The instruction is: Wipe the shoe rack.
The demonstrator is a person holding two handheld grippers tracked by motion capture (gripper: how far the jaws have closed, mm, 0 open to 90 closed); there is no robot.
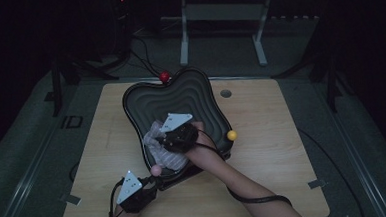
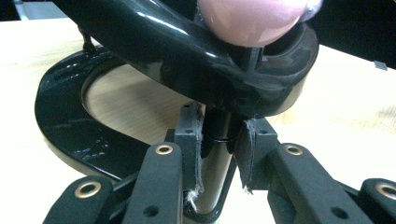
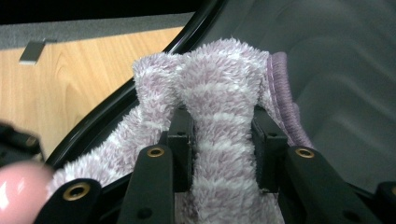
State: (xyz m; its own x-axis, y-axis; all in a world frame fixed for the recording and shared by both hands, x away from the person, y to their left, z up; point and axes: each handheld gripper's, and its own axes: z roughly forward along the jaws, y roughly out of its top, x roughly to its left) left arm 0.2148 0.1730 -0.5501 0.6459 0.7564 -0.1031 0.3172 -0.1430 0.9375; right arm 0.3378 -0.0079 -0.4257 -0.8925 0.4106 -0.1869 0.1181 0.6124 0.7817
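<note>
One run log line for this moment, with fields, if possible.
left gripper: shut on tray leg | right gripper: shut on striped cloth | cloth: inside black tray | table: wooden

Dim room, grey floor (image 1: 27, 127), wooden table (image 1: 278, 154), white metal frame (image 1: 221, 17) behind, black cables (image 1: 143, 56)

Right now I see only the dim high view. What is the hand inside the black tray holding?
Observer: The right gripper has its jaws shut on a fluffy cloth, lilac with white stripes.
Operator: And the hand at the near edge?
Observer: The left gripper clamps a thin post under the tray, just below a pink ball.
Operator: Does the tray lie flat?
Observer: No, it looks raised above a curved black base, with table showing inside it.
</note>
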